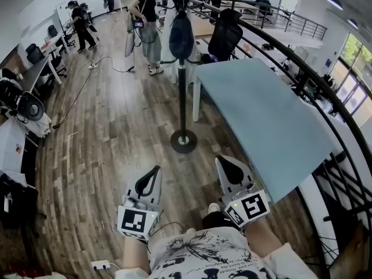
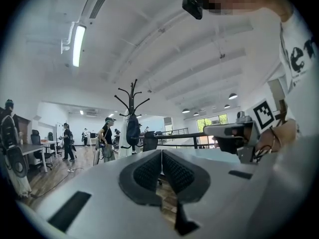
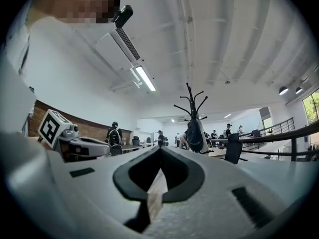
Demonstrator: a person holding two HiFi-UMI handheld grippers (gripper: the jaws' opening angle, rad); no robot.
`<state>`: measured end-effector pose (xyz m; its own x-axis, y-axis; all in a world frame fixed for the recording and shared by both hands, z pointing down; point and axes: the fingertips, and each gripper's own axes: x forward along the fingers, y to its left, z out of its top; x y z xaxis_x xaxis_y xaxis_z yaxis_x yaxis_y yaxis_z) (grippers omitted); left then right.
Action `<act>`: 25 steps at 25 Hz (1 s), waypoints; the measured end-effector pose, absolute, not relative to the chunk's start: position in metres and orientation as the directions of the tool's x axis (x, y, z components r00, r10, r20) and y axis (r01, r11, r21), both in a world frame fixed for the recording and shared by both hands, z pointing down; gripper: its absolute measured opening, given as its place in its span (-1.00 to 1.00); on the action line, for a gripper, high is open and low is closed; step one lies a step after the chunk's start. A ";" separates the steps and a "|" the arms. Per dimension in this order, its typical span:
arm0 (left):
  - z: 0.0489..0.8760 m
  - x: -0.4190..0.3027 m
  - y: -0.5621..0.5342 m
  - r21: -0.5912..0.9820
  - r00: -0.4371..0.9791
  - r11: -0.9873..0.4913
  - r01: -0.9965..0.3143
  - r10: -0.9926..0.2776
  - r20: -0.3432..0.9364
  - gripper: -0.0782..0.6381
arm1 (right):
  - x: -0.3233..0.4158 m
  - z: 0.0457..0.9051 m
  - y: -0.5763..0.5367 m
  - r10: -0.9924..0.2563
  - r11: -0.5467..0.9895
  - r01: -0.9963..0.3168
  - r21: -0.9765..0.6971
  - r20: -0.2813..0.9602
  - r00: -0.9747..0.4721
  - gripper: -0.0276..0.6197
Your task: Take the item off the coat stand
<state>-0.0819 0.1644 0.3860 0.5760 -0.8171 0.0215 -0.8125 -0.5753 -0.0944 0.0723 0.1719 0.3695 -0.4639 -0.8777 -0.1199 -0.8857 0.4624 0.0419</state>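
Note:
A black coat stand (image 1: 182,97) rises from a round base on the wooden floor ahead of me. A dark blue bag (image 1: 181,36) hangs from its upper hooks. The same bag (image 2: 132,130) shows straight ahead in the left gripper view, and the bag (image 3: 195,135) shows a little right of centre in the right gripper view. My left gripper (image 1: 155,171) is low and near my body, well short of the stand, with its pads pressed together on nothing. My right gripper (image 1: 223,161) sits beside it, also shut and empty.
A light blue table (image 1: 261,109) stands right of the stand, with a black chair (image 1: 225,35) behind it. A curved black railing (image 1: 325,92) runs along the right. A person (image 1: 148,22) stands beyond the stand, others farther back. Desks line the left wall.

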 end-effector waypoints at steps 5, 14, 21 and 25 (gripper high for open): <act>0.391 -0.086 0.145 -0.081 0.556 -0.557 -0.827 -0.831 0.034 -0.77 | 0.069 0.380 0.151 -0.870 0.484 -0.874 0.045 -0.081 -0.486 -0.93; 0.402 -0.083 0.055 -0.087 0.508 -0.510 -0.856 -0.860 0.052 -0.77 | 0.064 0.394 0.047 -0.834 0.549 -0.835 0.042 -0.046 -0.550 -0.93; 0.383 -0.065 -0.060 -0.105 0.471 -0.472 -0.875 -0.881 0.038 -0.77 | 0.083 0.379 -0.076 -0.812 0.580 -0.814 0.036 -0.058 -0.581 -0.93; 0.367 -0.047 -0.117 -0.126 0.468 -0.465 -0.876 -0.884 0.010 -0.77 | 0.103 0.365 -0.137 -0.812 0.577 -0.816 0.035 -0.081 -0.577 -0.93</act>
